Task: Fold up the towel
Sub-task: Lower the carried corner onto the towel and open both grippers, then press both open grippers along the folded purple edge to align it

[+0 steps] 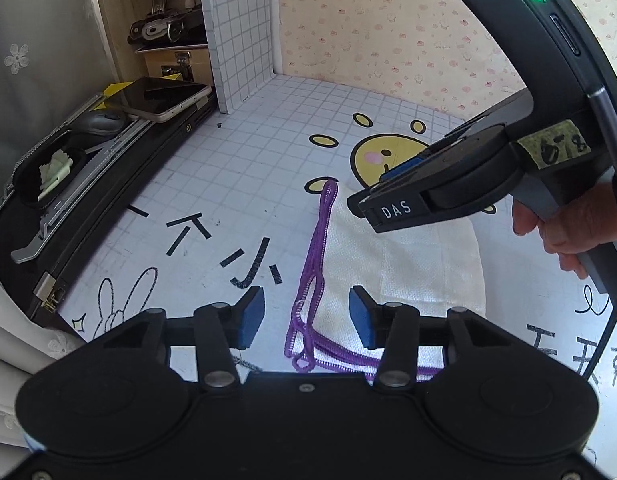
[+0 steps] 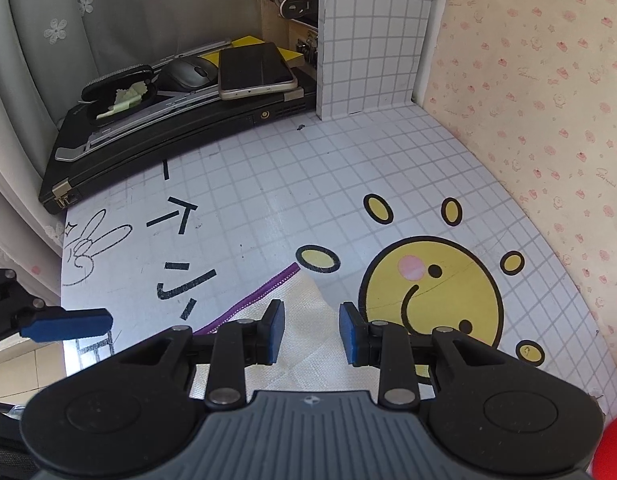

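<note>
A cream towel point(image 1: 392, 264) with a purple crocheted edge point(image 1: 314, 268) lies folded on the checked table cover point(image 1: 248, 168). My left gripper point(image 1: 306, 316) hovers over the towel's near left corner. Its blue pads point(image 1: 252, 316) stand apart on either side of the purple edge and do not press on it. A hand holds my right gripper point(image 1: 388, 190) above the towel's far end. In the right wrist view, that gripper point(image 2: 313, 332) is open, and the towel point(image 2: 308, 360) lies below the gap with its purple edge point(image 2: 252, 300) running off to the left. One blue left fingertip point(image 2: 64, 324) shows at the left edge.
A black case point(image 1: 120, 184) lines the table's left side, carrying a tablet point(image 1: 160, 98), a mouse point(image 1: 102, 122), an open black pouch point(image 1: 52, 172) and a metal stand. A checked partition point(image 1: 238, 40) and a wallpapered wall point(image 1: 388, 20) close the back. A curtain hangs at the left.
</note>
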The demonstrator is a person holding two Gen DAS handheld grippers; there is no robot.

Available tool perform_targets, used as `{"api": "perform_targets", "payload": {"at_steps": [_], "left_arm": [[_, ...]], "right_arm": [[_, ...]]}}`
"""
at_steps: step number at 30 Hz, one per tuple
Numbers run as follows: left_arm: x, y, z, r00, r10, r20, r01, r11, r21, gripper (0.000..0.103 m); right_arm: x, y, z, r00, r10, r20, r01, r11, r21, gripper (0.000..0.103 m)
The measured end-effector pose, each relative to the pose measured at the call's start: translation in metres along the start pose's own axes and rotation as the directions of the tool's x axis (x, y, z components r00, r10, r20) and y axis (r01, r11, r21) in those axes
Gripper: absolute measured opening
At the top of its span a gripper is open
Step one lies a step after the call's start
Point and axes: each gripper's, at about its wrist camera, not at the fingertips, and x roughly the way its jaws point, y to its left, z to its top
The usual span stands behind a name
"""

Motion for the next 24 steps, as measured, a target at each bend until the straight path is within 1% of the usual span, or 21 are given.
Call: {"api": "perform_targets", "payload": {"at_steps": [2, 5, 8, 13, 18, 24], "left_arm": [[0.004, -0.002, 0.001, 1.0, 0.028, 0.008, -0.028, 0.999, 0.019, 0.049], [0.013, 0.001, 0.001, 0.998, 0.056, -0.015, -0.055, 0.998, 0.02, 0.049], [0.021, 0.003, -0.004, 0.996, 0.081, -0.039, -0.08, 0.996, 0.042, 0.049], [0.026, 0.005, -0.011, 0.994, 0.094, -0.063, -0.09, 0.994, 0.054, 0.049], [0.026, 0.002, -0.015, 0.993, 0.101, -0.059, -0.096, 0.992, 0.086, 0.049], [0.021, 0.003, -0.013, 0.995, 0.095, -0.037, -0.091, 0.993, 0.078, 0.049]], "right_arm": [[0.0, -0.001, 0.0, 1.0, -0.001, -0.001, 0.001, 1.0, -0.004, 0.029], [0.002, -0.001, 0.0, 1.0, 0.0, -0.004, 0.0, 1.0, -0.001, 0.029], [0.005, 0.0, 0.001, 1.0, 0.008, -0.004, -0.008, 1.0, 0.002, 0.029], [0.012, 0.004, 0.001, 1.0, 0.02, -0.011, -0.02, 1.0, -0.011, 0.029], [0.023, 0.006, 0.001, 0.999, 0.026, -0.026, -0.026, 1.0, -0.01, 0.029], [0.02, 0.006, 0.003, 1.0, 0.021, -0.022, -0.021, 1.0, -0.013, 0.03]]}}
